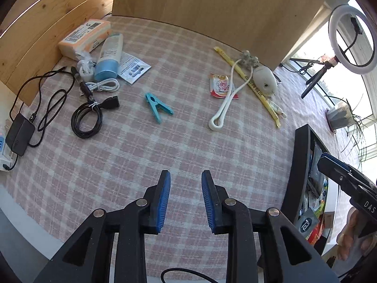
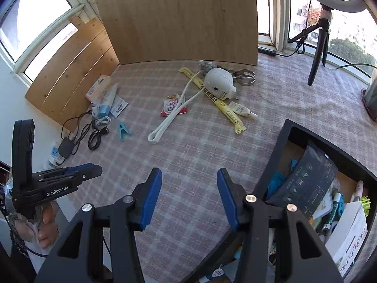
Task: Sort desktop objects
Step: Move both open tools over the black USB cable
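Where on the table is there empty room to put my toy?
The checked cloth is bare between the two claws and the teal clip. It is crowded by the cables far left, around the white camera, and inside the black box.

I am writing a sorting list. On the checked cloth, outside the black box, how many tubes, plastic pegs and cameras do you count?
Tubes: 2 (blue-capped tube, small white tube)
Plastic pegs: 1 (teal peg)
Cameras: 1 (white camera)
Total: 4
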### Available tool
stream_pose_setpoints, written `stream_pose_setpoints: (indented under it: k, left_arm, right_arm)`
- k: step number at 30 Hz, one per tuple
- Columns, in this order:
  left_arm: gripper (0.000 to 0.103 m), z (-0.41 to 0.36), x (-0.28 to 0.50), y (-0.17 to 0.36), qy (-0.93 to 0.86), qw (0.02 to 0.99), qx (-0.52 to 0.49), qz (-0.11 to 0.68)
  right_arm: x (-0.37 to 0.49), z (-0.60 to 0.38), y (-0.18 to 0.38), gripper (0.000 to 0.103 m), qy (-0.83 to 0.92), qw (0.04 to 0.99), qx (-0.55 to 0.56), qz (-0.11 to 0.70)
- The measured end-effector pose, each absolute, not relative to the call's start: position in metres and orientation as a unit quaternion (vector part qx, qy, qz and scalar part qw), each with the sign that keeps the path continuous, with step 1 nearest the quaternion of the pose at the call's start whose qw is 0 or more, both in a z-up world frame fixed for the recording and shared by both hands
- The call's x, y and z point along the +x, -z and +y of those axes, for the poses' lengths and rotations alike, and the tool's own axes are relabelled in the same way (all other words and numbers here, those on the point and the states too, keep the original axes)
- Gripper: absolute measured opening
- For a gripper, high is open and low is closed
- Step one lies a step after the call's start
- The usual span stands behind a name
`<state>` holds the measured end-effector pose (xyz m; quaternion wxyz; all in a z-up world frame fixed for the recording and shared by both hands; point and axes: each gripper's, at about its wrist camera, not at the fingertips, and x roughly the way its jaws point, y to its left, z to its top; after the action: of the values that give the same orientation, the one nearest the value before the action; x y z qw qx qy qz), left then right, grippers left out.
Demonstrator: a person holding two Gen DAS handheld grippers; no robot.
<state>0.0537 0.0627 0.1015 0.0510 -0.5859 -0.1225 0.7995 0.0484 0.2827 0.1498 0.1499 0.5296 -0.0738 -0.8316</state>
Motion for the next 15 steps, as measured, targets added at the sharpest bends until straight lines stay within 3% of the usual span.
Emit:
stream_pose_setpoints:
  k: [9,15]
  left_arm:
    - [0.035,-0.046,0.047,-0.066,-0.794,-0.026,-0.567,-0.216]
    - [0.035,-0.074,0.04,-0.037,-0.781,-0.038,-0.567,-0.259]
  right_arm:
    - [-0.016,0.163,-0.122,0.048,0.778,0.255,0.569,-0.073]
    - [-0.054,0.081,-0.101,0.048,0.752,0.304,0.584,-0.018]
